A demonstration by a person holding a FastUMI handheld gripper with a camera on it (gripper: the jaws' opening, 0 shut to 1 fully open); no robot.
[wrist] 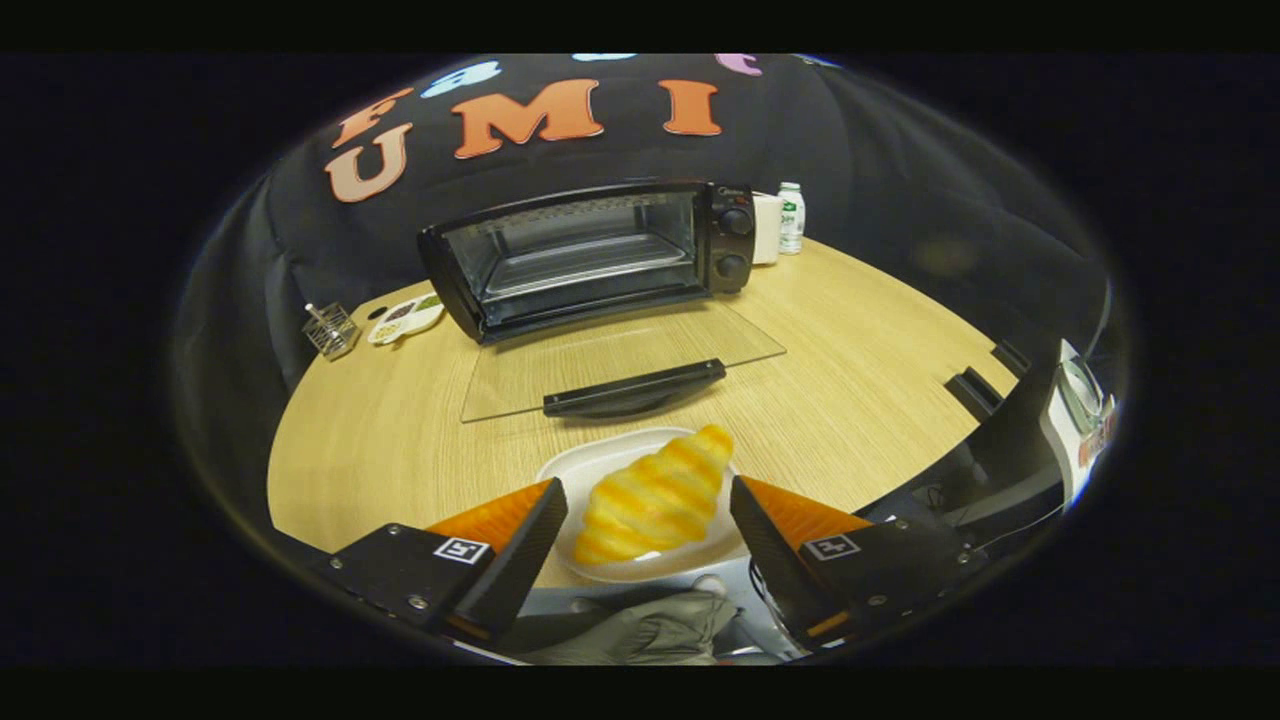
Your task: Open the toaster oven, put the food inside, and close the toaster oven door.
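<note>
Judging by the toaster oven [590, 255], step one is done: its glass door [620, 362] lies flat on the tabletop [860, 380]. Nearer than the oven, the croissant [652, 495] sits on a white plate [590, 465], between the wide-spread claw [648, 520] fingers, ungrasped; loading and closing remain.

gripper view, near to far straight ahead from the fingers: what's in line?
Open gripper, fingers either side of the croissant → white plate under it → oven door handle → glass door lying flat open → toaster oven cavity.
</note>
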